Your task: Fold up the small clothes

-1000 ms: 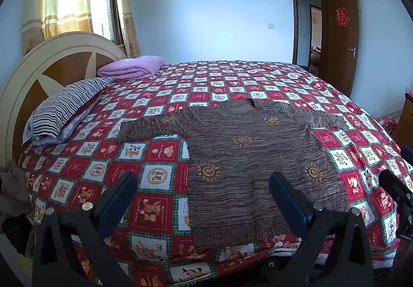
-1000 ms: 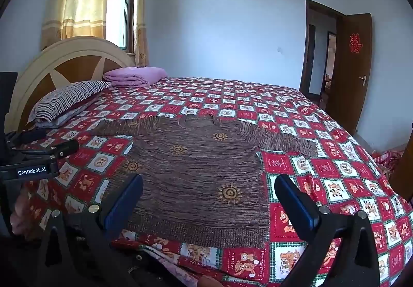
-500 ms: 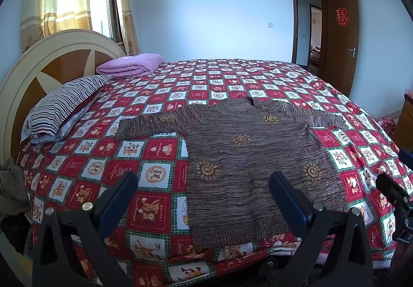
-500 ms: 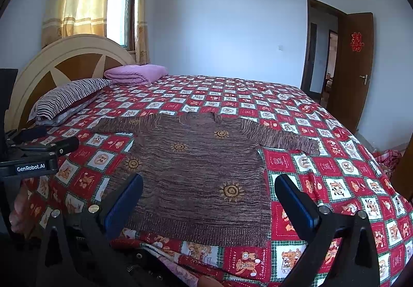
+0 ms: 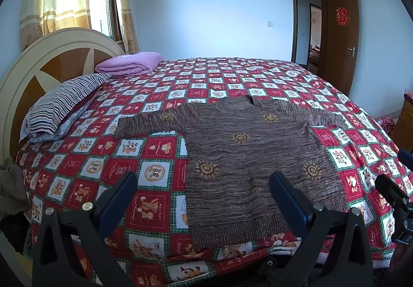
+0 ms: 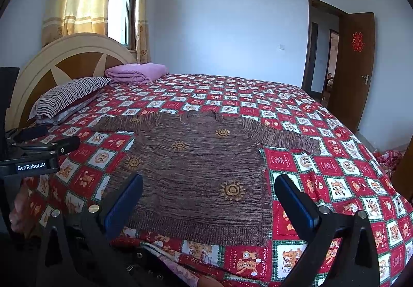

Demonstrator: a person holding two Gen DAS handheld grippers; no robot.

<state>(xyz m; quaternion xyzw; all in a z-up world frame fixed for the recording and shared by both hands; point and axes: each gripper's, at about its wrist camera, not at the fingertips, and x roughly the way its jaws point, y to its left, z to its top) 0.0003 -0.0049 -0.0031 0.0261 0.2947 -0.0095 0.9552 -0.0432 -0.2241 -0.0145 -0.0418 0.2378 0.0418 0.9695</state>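
A small brown knitted sweater (image 5: 247,158) with orange sun motifs lies flat on the red patchwork bedspread (image 5: 144,170), sleeves spread to both sides and hem near the bed's front edge. The right wrist view shows the same sweater (image 6: 198,170). My left gripper (image 5: 201,183) hovers open in front of the hem, holding nothing. My right gripper (image 6: 209,186) is open too, above the hem's right half, with nothing between its blue pads. Each gripper appears at the edge of the other's view: the right one (image 5: 395,183), the left one (image 6: 38,150).
A striped pillow (image 5: 62,103) and a folded purple blanket (image 5: 131,65) lie by the round headboard (image 5: 51,54) on the left. An open wooden door (image 5: 340,39) stands at the right. Dark clothing (image 5: 10,183) hangs off the bed's left edge.
Both views have drifted slightly; the sweater sits marginally lower in the right wrist view. The sweater itself has not moved and both grippers stay open.
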